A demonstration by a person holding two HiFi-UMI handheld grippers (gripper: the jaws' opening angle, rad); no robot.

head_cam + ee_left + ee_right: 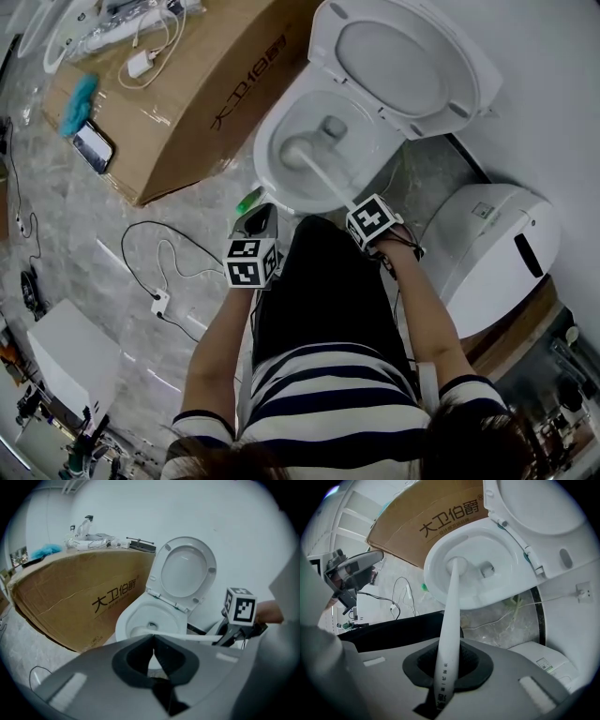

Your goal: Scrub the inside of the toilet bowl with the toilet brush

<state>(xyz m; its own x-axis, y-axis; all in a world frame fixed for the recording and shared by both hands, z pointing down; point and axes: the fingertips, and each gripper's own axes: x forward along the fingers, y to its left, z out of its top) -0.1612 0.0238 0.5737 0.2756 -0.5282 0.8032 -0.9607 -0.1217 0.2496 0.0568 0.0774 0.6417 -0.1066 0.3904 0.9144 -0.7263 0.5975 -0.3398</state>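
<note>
White toilet bowl (272, 183): lid raised, at 12 o'clock in the head view.
Toilet brush (323, 175): head inside the bowl, handle slanting out toward 4 o'clock.
Right gripper (445, 667): jaws clenched on the brush handle.
Left gripper (153, 658): jaws pressed together, empty.
Floor (84, 234): grey stone, cables (160, 302) at 8 o'clock.
Cardboard box (216, 94): 11 o'clock, just beside the bowl.
Wall (553, 75): white, 2 o'clock.

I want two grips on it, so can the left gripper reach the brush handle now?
Probably yes: the brush handle crosses in front of the left gripper, nothing between; its shut jaws must open first.
</note>
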